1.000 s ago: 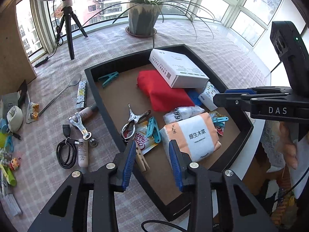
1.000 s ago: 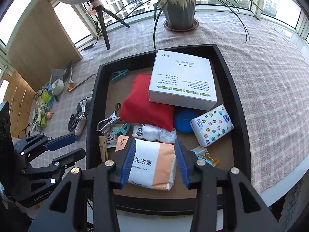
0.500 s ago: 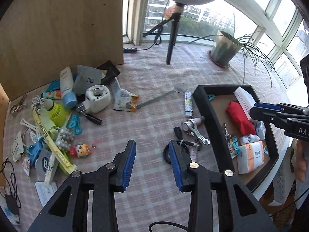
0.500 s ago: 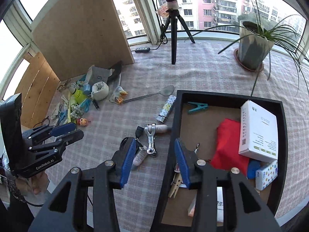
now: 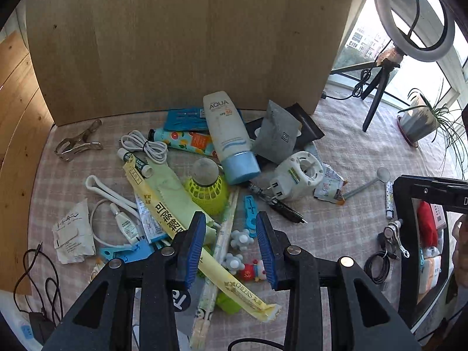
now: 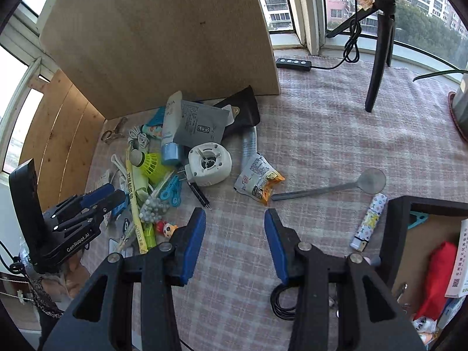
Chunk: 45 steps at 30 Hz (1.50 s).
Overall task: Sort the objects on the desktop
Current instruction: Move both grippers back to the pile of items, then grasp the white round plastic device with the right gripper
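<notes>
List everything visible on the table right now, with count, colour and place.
sunscreen tube: 1, white with blue cap, back of pile
shuttlecock: 1, yellow-green, pile centre
plug-in device: 1, white, right of pile
grey pouch: 1, beside the tube
metal clip: 1, silver, far left
white cable: 1, coiled, behind the pile
spoon: 1, grey, near tray
snack packet: 1, white-orange, left of spoon
patterned lighter: 1, by tray
black tray: 1, right edge
left gripper: open, over pile
right gripper: open, over cloth
</notes>
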{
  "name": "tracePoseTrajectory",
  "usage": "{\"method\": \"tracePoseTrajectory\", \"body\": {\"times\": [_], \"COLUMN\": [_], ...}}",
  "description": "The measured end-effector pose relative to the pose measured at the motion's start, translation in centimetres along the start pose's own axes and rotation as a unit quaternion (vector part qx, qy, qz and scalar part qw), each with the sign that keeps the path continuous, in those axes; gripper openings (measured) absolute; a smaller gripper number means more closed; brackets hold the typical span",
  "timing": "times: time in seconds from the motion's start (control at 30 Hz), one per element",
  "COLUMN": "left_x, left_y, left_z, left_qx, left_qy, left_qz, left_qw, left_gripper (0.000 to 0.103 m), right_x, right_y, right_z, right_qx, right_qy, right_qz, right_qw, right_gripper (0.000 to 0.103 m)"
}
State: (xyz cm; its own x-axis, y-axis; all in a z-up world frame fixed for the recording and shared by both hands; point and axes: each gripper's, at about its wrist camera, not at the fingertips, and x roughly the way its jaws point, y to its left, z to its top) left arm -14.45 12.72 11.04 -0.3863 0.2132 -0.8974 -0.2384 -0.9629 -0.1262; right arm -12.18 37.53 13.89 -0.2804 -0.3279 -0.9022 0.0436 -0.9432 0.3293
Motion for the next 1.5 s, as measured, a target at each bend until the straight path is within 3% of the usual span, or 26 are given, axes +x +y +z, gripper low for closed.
{"method": "tracePoseTrajectory", "body": {"times": [0.27,0.43,0.67,0.87,0.97,1.2,1.3,1.4,1.5], "left_x": [1.7,1.9,5.5,7.8,8.6,8.5,7.8,7.7,7.2], "left_y": [1.3,-1.7,-6.5,-8.1,-8.1,-8.0,-8.5,-9.5,-10.0], "left_z": [1.3,1.3,1.7,2.0,2.2,2.3,2.1,2.2,1.9], "left_qx": [-0.025,0.020,0.089,0.100,0.089,0.075,0.080,0.085,0.092], "left_qy": [0.006,-0.005,0.028,0.046,0.052,0.040,0.034,0.035,0.026], "left_qz": [-0.010,-0.035,-0.049,-0.053,-0.066,-0.082,-0.088,-0.084,-0.081], "left_qw": [0.9996,0.9992,0.9944,0.9925,0.9924,0.9930,0.9924,0.9922,0.9921], "left_gripper": [0.034,0.034,0.035,0.040,0.041,0.044,0.039,0.038,0.038], "right_x": [5.6,7.6,9.7,11.6,12.4,11.6,11.0,10.4,9.8], "right_y": [1.1,0.3,0.6,0.5,0.5,0.0,-0.1,0.4,0.1], "right_z": [3.6,4.5,5.3,5.4,5.2,4.9,4.4,3.8,3.2], "right_qx": [0.000,0.020,0.007,0.008,0.010,0.026,0.035,0.018,0.035], "right_qy": [0.033,0.043,0.066,0.087,0.092,0.071,0.075,0.065,0.055], "right_qz": [-0.010,0.011,0.009,0.016,0.021,0.023,0.041,0.013,0.017], "right_qw": [0.999,0.999,0.998,0.996,0.995,0.997,0.996,0.998,0.998], "right_gripper": [0.041,0.038,0.035,0.034,0.028,0.026,0.025,0.025,0.025]}}
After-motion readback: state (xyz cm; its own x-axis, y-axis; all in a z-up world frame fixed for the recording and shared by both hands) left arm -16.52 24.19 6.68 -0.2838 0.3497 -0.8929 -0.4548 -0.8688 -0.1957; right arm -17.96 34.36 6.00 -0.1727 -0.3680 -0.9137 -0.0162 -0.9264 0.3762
